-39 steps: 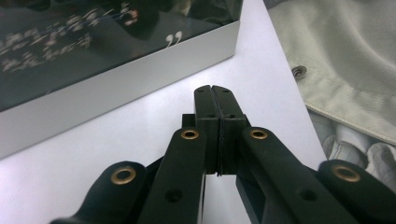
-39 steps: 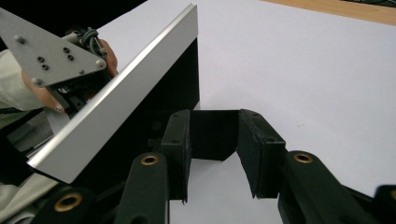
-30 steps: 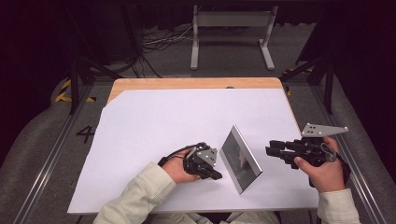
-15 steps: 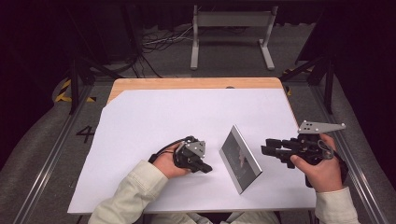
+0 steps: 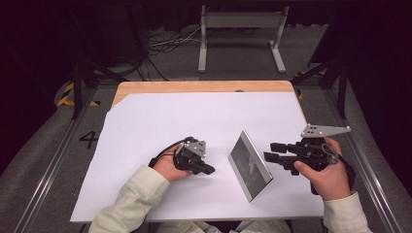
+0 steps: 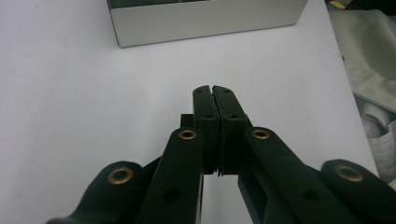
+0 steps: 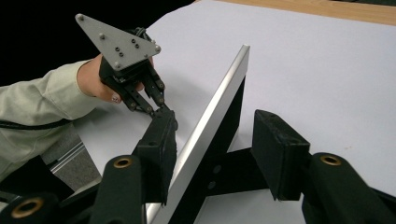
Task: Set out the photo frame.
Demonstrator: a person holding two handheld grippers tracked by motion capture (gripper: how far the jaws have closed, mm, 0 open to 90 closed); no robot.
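Observation:
A picture frame (image 5: 248, 164) with a silver rim and a dark back stands propped on the white sheet (image 5: 194, 121), right of centre. In the right gripper view, its silver edge (image 7: 219, 107) runs up between the two black pads without touching either. My right gripper (image 5: 268, 151) is open just right of the frame, level and pointing at it; its jaws have just been opening. Left of the frame and apart from it, my left gripper (image 5: 210, 170) rests low over the sheet. Its jaws (image 6: 213, 88) are shut with nothing between them. The frame's lower side (image 6: 201, 18) lies ahead of them.
The white sheet covers a wooden table whose far edge (image 5: 204, 86) shows. Metal rails (image 5: 53, 160) run along both sides. A grey metal stand (image 5: 240, 29) and cables (image 5: 165, 46) sit on the floor beyond. Bare sheet stretches behind and left of the frame.
My left hand has drawn left, away from the frame, with its jaws still shut. The right gripper's jaws have spread wider and it has edged slightly toward the frame.

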